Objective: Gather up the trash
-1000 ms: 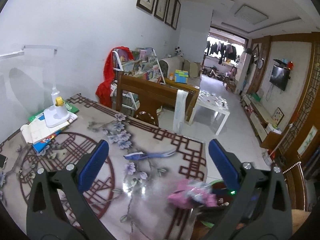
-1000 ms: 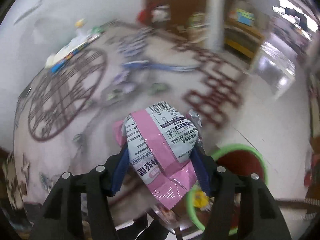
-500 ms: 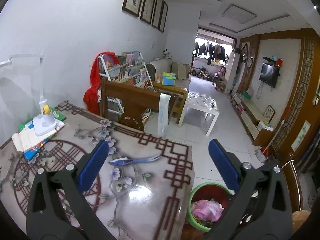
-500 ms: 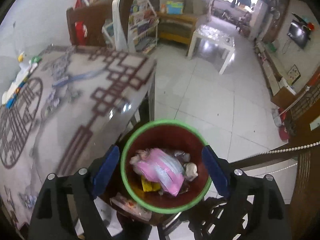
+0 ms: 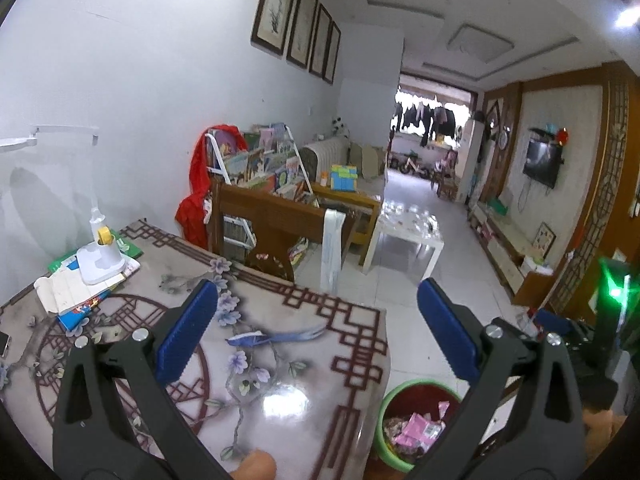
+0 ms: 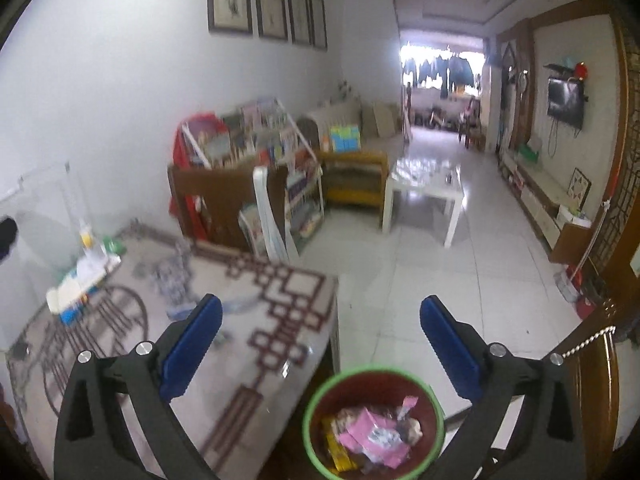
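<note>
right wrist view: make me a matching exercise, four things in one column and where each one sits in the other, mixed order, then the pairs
Things:
1. pink wrapper
2. trash bin
3. desk lamp
4. red cloth

Places:
A. on the floor by the table's corner
B. draped on the book rack
C. inside the bin
D. on books at the table's far end

Pairs: 1-C, 2-A, 3-D, 4-B

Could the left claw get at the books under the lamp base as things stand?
Probably yes. The left claw is open and empty, and the tabletop between it and the books looks bare. The lamp base sits on top of them, though, so lifting them could be awkward.
</note>
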Motion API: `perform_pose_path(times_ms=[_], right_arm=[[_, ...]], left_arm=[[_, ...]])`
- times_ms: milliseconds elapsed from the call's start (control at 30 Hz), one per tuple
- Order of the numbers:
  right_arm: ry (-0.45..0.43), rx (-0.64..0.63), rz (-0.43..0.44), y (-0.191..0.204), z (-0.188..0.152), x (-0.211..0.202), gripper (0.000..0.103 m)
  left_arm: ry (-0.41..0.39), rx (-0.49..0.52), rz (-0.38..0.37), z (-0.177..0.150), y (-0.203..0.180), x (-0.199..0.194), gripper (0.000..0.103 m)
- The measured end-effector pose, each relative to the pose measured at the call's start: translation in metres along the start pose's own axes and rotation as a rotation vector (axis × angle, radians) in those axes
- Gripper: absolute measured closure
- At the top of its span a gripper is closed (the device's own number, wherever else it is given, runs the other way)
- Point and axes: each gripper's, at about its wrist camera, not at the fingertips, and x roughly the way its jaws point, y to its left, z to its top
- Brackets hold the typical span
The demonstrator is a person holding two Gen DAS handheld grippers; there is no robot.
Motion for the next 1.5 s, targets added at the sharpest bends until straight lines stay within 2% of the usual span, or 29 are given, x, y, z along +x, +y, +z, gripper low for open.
perform_pose_path(times_ms=[200, 333, 533, 800, 1500], right_arm=[[-0.062, 0.043, 0.023, 0.000, 0.014, -0.023, 0.007], [-0.095, 0.043, 0.024, 0.002, 0.020, -0.032, 0.007], [-0.117, 0.041, 0.029, 0.006, 0.021, -0.038, 0.007], [-0.100, 0.035, 0.036, 0.007, 0.019, -0.037, 0.007], [-0.026, -0.008, 0.051, 0.028, 0.020, -0.001, 0.007]], left_arm=[[-0.029, -0.003, 0.100, 0.002, -0.001, -0.006, 0.005], [-0.018, -0.002, 0.065, 0.001, -0.002, -0.007, 0.005], [0.005, -0.010, 0.065, -0.001, -0.002, -0.005, 0.005], [0.013, -0.011, 0.082, -0.002, 0.002, -0.002, 0.005], [0.044, -0.017, 0.106, -0.008, 0.019, 0.017, 0.005]])
